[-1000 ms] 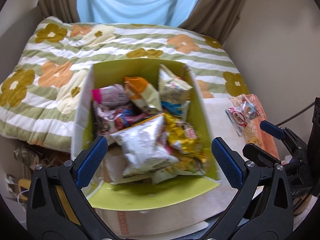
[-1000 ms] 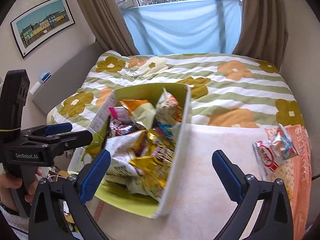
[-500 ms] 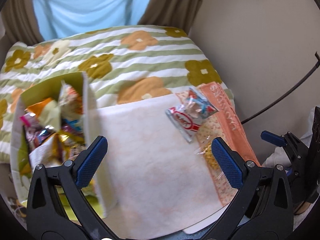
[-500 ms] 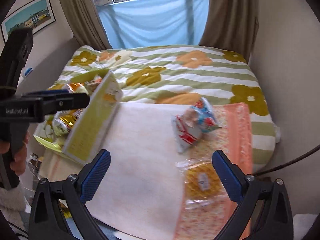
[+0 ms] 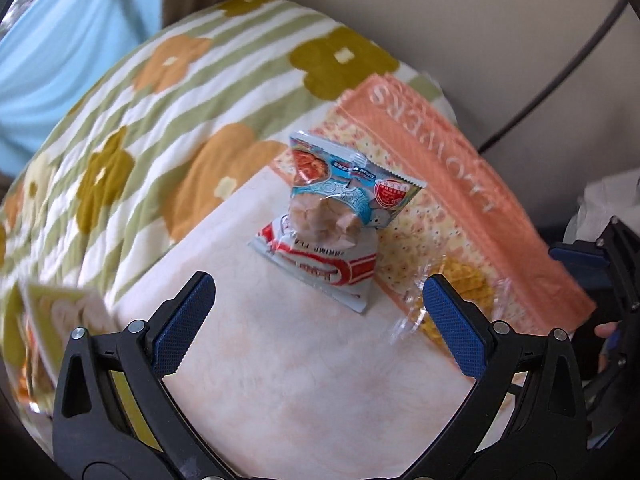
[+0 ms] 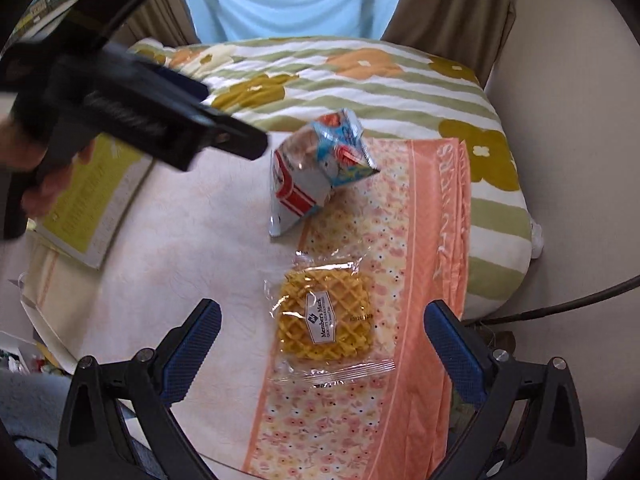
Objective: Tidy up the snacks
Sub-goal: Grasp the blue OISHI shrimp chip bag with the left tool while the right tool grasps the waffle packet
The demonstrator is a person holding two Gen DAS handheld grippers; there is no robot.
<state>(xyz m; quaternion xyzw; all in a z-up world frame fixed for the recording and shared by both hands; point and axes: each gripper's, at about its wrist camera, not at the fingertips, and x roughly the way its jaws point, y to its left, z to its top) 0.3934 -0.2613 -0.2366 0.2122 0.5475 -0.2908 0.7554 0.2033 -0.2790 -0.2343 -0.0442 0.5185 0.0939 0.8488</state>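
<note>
Two snack bags lie stacked on the pale cloth: a blue bag [image 5: 348, 184] on top of a red-and-white shrimp bag [image 5: 324, 268]; both also show in the right wrist view [image 6: 316, 172]. A clear-wrapped waffle [image 6: 326, 326] lies on the orange floral towel [image 6: 424, 280], partly seen in the left wrist view [image 5: 456, 280]. My left gripper [image 5: 318, 326] is open and empty, just short of the bags. My right gripper [image 6: 320, 344] is open and empty, straddling the waffle from above. The green snack box [image 6: 92, 208] stands at the left.
A flower-striped quilt [image 6: 360, 76] covers the bed behind. A wall [image 5: 480, 20] and a black cable [image 6: 560, 304] are on the right. The left gripper's body [image 6: 132, 108] crosses the upper left of the right wrist view.
Both grippers have swung right, away from the snack box, and moved in toward the loose snacks. The bags and waffle now sit much closer. Both stay open.
</note>
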